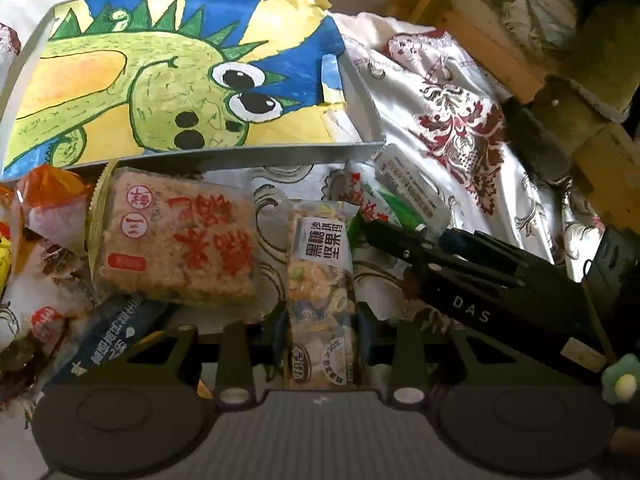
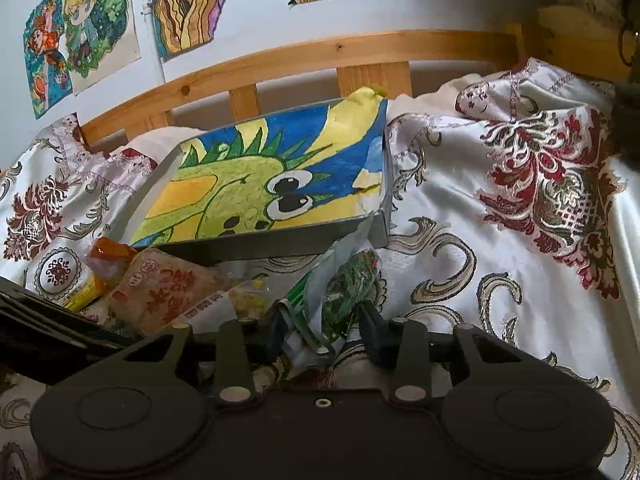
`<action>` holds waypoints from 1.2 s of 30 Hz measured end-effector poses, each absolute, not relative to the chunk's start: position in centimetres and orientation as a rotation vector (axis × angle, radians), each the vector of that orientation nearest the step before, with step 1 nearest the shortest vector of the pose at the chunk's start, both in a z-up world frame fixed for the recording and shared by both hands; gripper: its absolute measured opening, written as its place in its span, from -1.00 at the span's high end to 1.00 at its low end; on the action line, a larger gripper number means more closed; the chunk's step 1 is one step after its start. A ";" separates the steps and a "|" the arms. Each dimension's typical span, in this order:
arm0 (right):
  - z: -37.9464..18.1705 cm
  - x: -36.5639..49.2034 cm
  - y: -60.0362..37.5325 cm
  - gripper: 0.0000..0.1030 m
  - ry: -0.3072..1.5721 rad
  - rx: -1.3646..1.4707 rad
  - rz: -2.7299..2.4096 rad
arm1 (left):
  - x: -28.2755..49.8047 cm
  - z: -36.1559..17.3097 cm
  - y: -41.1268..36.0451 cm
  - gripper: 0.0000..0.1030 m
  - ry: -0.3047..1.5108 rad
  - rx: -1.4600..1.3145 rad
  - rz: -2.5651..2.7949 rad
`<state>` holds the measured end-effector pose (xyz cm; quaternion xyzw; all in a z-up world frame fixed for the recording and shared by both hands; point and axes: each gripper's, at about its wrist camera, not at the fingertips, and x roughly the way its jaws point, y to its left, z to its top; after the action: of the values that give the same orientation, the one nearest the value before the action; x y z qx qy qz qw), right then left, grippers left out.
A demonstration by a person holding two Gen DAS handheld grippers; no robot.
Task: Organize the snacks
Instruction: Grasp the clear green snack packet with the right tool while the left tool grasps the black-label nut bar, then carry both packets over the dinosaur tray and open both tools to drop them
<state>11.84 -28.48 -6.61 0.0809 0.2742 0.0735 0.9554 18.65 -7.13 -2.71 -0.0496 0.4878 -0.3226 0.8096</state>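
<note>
Left gripper (image 1: 322,332): pressed together on the nut bar (image 1: 322,280), which is pinched at its near end.
Right gripper (image 2: 322,334): closed on the green packet (image 2: 348,292); whether the pads press it fully cannot be told.
Nut bar: a long clear wrapper showing pale flakes and nuts, with a white label in black characters; it is laid on the patterned cloth (image 2: 500,280), just beside the rice cake packet (image 1: 176,240).
Green packet: crumpled clear film over dark green contents, lifted near the tray (image 2: 384,224).
Tray: grey-walled, lined with a green dinosaur drawing (image 1: 168,80).
</note>
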 end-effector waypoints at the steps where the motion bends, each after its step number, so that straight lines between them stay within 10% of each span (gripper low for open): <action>1: -6.5 11.7 -28.5 0.25 0.543 0.162 0.150 | 18.6 -2.4 -6.8 0.27 1.032 -0.119 -0.693; 36: -1.4 18.8 -22.2 0.32 0.261 0.017 0.248 | 29.0 1.8 -0.2 0.27 0.634 -0.231 -0.490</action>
<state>18.83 -22.25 -1.44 0.0084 0.1300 0.1234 0.9838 29.05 -0.24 1.76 -0.1124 0.3079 -0.2380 0.9143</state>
